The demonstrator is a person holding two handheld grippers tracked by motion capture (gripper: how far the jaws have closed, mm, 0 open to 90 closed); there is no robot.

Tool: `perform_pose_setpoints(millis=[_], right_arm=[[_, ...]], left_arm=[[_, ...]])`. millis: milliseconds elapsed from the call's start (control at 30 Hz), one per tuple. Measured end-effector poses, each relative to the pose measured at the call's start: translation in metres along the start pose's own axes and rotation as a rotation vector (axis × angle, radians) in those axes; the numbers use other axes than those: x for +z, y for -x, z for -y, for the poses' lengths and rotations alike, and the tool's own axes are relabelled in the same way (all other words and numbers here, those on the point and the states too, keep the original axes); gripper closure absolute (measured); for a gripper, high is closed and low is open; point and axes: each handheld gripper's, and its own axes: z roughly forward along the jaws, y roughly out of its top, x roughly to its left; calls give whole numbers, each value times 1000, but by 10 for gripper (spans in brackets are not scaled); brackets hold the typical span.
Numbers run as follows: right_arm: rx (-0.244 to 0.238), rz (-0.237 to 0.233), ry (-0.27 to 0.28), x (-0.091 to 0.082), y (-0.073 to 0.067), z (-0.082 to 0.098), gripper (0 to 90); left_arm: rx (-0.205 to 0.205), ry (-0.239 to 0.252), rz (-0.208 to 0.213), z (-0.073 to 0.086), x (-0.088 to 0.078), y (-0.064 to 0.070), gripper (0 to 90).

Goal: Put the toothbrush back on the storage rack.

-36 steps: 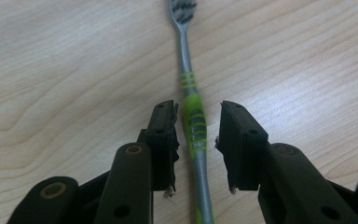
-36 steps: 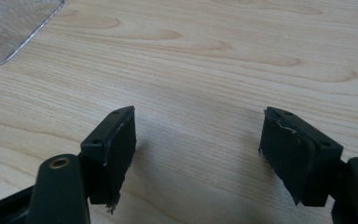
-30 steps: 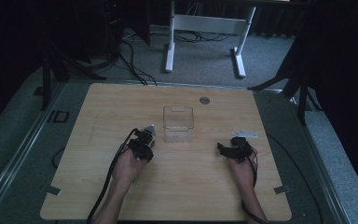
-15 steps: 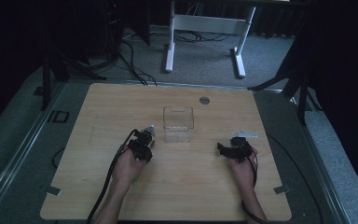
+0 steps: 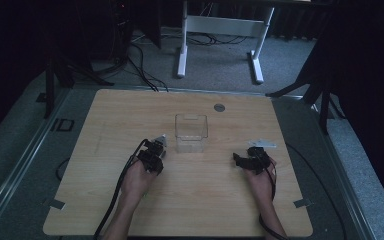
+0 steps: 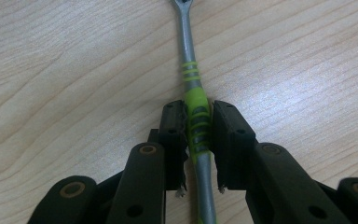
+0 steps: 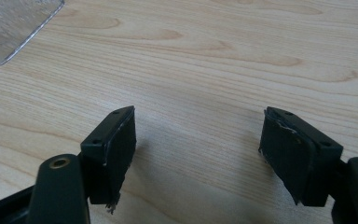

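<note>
A slim metal wrench [image 6: 189, 70] with a green banded grip lies on the wooden table [image 5: 130, 115]. My left gripper [image 6: 196, 112] has just been closing its jaws, and their pads now press on both sides of the green grip. In the high view the left gripper [image 5: 152, 152] sits just left of a clear plastic box [image 5: 190, 131]. My right gripper [image 5: 240, 160] rests low over the table to the right of the box. Its jaws [image 7: 200, 121] stand wide open over bare wood, with a corner of the clear box [image 7: 9, 28] at upper left.
A round metal grommet [image 5: 219, 107] sits in the tabletop behind the box. White desk legs [image 5: 182, 45] and loose cables stand on the grey floor beyond the table's far edge. Tape tabs mark the near corners [image 5: 55, 203].
</note>
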Motion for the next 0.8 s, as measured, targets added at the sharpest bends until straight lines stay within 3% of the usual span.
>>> perform_pose_setpoints(millis=[333, 800], right_arm=[[0, 0, 0, 0, 0, 0, 267], [0, 0, 0, 0, 0, 0, 267]], left_arm=[[7, -4, -16, 1, -1, -2, 786], [13, 77, -4, 7, -26, -8, 789]])
